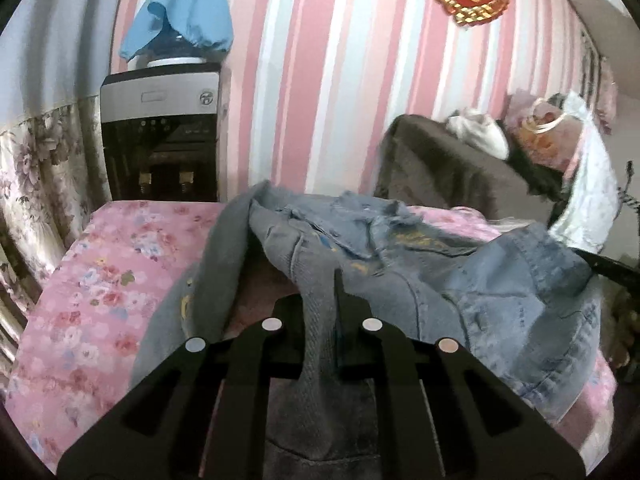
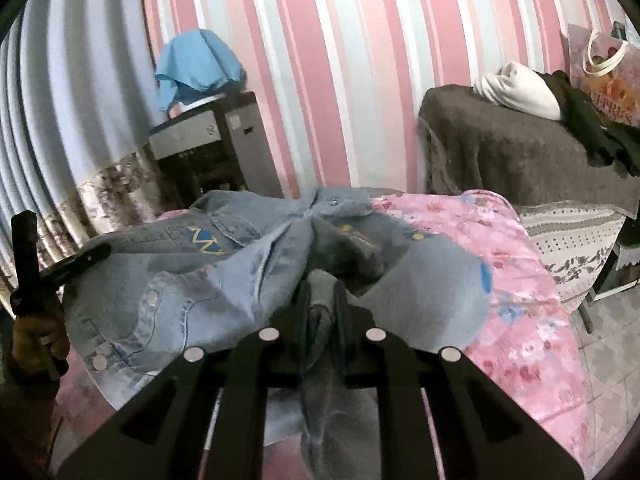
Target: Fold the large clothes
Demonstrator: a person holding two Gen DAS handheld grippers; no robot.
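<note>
The bed in front of me is the biggest thing here, covered in a pink floral sheet, and it runs up to a wall with pink, white and pale blue stripes. To the right of the bed stands a piece of furniture draped in a brown blanket, with a white bundle, dark clothes and a printed bag with light handles on top. On the left a water dispenser stands against the wall, its bottle under a blue cloth cover; a floral curtain hangs beside it.

The denim jacket lies crumpled across the middle of the bed, pale blue with snap buttons and yellow and blue embroidery on the chest. Part of it is lifted off the sheet.

My left gripper has its jaws closed narrowly on a bunched fold of the jacket, which rises between the fingers and hangs down over the base. My right gripper is pinched the same way on another grey-blue fold of it. From the right wrist view I see my left hand at the far left edge, wrapped round the black handle of the left gripper.
</note>
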